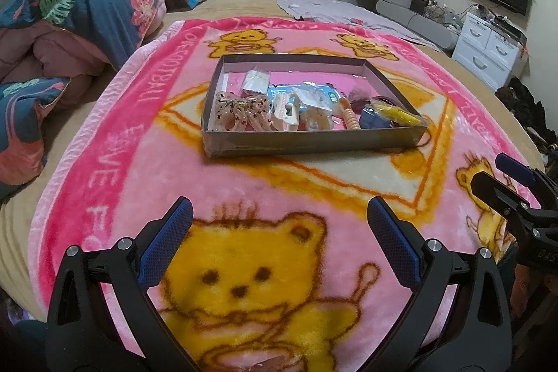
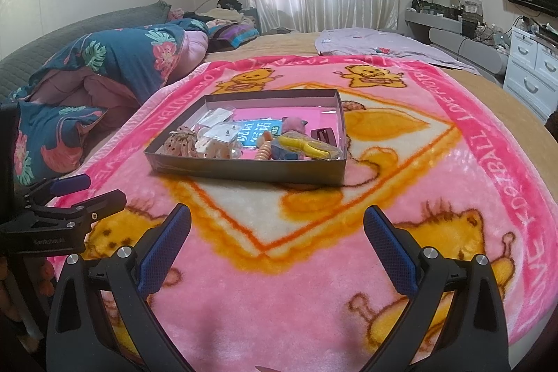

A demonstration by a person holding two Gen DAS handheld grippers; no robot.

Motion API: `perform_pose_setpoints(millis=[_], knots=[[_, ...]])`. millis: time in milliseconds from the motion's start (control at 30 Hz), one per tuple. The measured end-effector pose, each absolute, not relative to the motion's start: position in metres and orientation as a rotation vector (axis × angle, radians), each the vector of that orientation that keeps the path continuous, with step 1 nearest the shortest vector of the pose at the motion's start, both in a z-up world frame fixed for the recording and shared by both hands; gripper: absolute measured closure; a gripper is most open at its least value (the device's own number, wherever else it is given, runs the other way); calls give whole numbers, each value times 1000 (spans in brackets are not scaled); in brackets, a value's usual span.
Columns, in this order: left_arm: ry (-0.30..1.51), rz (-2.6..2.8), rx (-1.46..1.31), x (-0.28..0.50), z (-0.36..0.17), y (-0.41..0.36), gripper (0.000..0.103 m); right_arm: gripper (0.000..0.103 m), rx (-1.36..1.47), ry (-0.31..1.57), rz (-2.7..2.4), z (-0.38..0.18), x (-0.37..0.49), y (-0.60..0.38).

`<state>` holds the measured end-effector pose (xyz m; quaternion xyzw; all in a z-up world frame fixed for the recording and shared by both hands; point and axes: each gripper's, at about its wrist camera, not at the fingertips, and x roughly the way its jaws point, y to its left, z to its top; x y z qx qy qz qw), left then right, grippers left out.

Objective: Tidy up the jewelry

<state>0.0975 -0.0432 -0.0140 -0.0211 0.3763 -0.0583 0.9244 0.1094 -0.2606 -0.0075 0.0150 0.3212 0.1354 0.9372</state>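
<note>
Hovering near the shallow grey cardboard box (image 1: pixel 307 142) of hair clips and trinkets, lying on the pink bear-print fleece blanket (image 1: pixel 279 197), left tongs (image 1: pixel 279 222) and right tongs (image 2: pixel 277 222) both gaping wide, holding nothing.

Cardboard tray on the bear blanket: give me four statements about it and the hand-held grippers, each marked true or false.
1. The cardboard tray rests on the pink bear blanket. True.
2. The left hand-held gripper is shut on a hair clip. False: it is open and empty.
3. A yellow item lies inside the tray. True.
4. The right hand-held gripper is inside the tray. False: it is open, short of the tray.
</note>
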Motion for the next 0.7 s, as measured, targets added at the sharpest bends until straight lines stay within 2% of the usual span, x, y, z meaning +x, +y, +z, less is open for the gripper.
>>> perform_pose_setpoints(millis=[467, 567, 700], knots=[[783, -74, -38, 104, -15, -47, 9, 4, 89, 664, 230, -6, 129, -286], [823, 9, -89, 126, -21, -25, 9, 4, 113, 664, 153, -4, 149, -304], [850, 243, -122, 178, -30, 38, 9, 4, 198, 734, -163, -15, 223, -376]])
